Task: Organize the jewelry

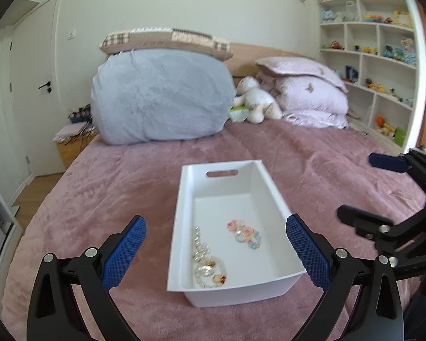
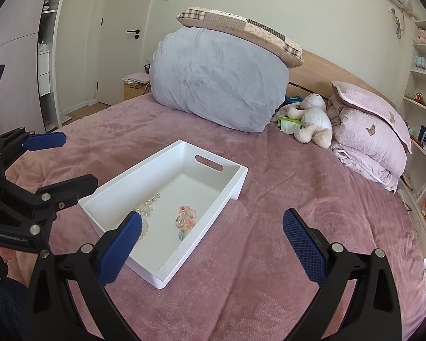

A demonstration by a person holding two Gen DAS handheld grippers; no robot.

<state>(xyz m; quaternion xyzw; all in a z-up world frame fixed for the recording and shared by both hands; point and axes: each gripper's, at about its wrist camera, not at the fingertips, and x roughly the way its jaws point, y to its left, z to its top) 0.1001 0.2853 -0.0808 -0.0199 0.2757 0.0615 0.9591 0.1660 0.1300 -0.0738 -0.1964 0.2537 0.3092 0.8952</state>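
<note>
We hold our left gripper spread wide, the white tray between its jaws, pearl bracelet and pastel bead bracelet inside. Our right gripper gapes empty, tray at its left jaw.

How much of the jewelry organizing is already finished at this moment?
Looks nearly done: a clear bead bracelet and a pastel bead bracelet lie in the white tray on the bed. The left gripper and right gripper are open, holding nothing. No loose jewelry shows.
</note>
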